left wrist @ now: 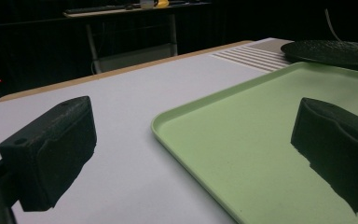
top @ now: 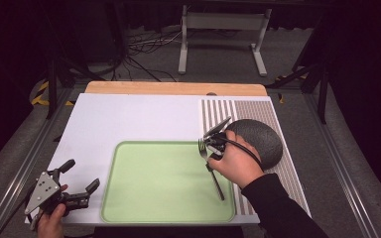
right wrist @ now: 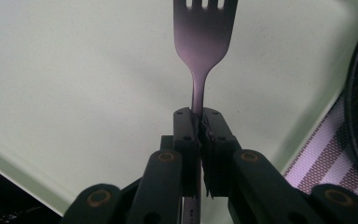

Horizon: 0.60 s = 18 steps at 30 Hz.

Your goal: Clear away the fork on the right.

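Observation:
A metal fork (top: 213, 171) hangs over the right part of the pale green tray (top: 149, 183), tines toward the far side. My right gripper (top: 210, 150) is shut on the fork's neck; in the right gripper view the jaws pinch the fork (right wrist: 200, 51) just below its tines, with the gripper (right wrist: 199, 122) above the tray (right wrist: 74, 84). My left gripper (top: 82, 182) stands open at the table's front left, beside the tray's left edge. Its two jaws are wide apart in the left gripper view, the gripper (left wrist: 191, 144) straddling the tray's rim (left wrist: 168, 135), nothing between them.
A dark round plate (top: 263, 139) lies on a striped placemat (top: 258, 111) right of the tray, close behind my right hand. The white board (top: 129, 119) has free room left of and behind the tray. Beyond the table stand a metal frame and cables on the floor.

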Available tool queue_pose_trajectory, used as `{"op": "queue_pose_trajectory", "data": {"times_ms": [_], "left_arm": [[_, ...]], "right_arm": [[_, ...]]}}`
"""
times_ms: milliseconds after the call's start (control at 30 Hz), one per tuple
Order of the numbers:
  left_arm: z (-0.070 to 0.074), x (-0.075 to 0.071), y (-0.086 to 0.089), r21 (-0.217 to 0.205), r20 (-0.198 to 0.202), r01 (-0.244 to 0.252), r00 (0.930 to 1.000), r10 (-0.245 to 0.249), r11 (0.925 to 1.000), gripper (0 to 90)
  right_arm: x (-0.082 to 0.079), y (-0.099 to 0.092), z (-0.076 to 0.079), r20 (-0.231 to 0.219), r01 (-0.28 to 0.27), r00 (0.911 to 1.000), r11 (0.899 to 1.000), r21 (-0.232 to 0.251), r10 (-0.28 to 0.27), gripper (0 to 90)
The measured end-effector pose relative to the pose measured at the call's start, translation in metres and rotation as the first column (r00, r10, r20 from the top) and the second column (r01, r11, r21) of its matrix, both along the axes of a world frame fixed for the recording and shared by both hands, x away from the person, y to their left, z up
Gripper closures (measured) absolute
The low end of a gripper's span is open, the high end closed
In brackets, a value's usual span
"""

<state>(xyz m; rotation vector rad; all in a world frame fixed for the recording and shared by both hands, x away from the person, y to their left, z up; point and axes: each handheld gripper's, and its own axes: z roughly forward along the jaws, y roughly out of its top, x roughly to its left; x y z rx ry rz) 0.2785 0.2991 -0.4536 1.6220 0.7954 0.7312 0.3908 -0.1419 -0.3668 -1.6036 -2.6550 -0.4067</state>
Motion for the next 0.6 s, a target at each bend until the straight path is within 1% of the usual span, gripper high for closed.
{"op": "queue_pose_trajectory", "data": {"times_ms": [167, 300, 433, 533, 600], "left_arm": [[0.0, 0.0, 0.0, -0.002, 0.002, -0.001, 1.0, 0.001, 1.0, 0.8], [0.0, 0.0, 0.0, -0.002, -0.001, 0.001, 1.0, -0.001, 1.0, 0.8], [0.0, 0.0, 0.0, -0.002, 0.001, 0.0, 1.0, 0.0, 1.0, 0.8], [0.0, 0.0, 0.0, -0.001, 0.002, 0.001, 1.0, -0.001, 1.0, 0.8], [0.0, 0.0, 0.0, -0.004, 0.001, 0.002, 1.0, -0.002, 1.0, 0.8]], "right_arm": [[0.002, 0.003, -0.009, -0.029, -0.003, 0.9996, 1.0, -0.013, 0.003, 85.2], [0.004, 0.004, -0.015, -0.043, 0.0, 0.9991, 1.0, -0.011, 0.0, 85.2], [0.006, 0.003, -0.021, -0.051, 0.004, 0.9987, 1.0, -0.001, -0.004, 85.1], [0.007, 0.002, -0.024, -0.041, -0.002, 0.9992, 1.0, 0.003, 0.002, 85.0], [0.007, 0.001, -0.025, -0.044, 0.0, 0.999, 1.0, 0.003, 0.0, 85.0]]}}
